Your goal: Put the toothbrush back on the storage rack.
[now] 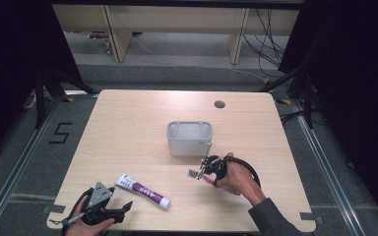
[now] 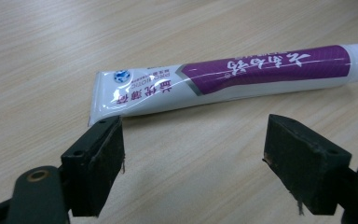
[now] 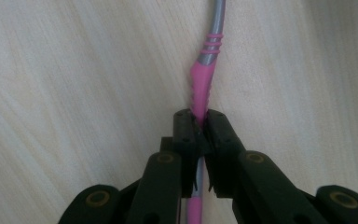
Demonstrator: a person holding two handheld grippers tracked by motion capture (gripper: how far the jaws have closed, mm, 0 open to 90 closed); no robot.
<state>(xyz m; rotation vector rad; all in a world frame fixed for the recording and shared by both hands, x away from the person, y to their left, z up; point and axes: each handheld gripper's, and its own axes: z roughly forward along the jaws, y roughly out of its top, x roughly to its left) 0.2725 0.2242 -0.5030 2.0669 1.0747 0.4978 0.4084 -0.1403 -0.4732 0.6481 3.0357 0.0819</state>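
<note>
Right gripper [image 3: 200, 122] clenched on pink toothbrush [image 3: 203, 79] handle, frame centre-right, likely bound for the cup [image 1: 189, 138] just above. Left gripper [image 2: 193, 154] spread wide, lower left, facing toothpaste [image 2: 228, 79], ready to grab.

Table [image 1: 128, 123]: container [image 1: 189, 138] is standing near the centre. Toothpaste tube [image 1: 142, 190] is lying flat in front of it and to its left, toward the near edge. My left gripper [image 1: 126, 206] is sitting at the near left corner, jaws spread, with the tube just beyond their tips, apart from them. My right gripper [image 1: 202, 169] is sitting just in front of the container's right corner, jaws closing on the toothbrush [image 3: 204, 79], which is lying against the tabletop.
</note>
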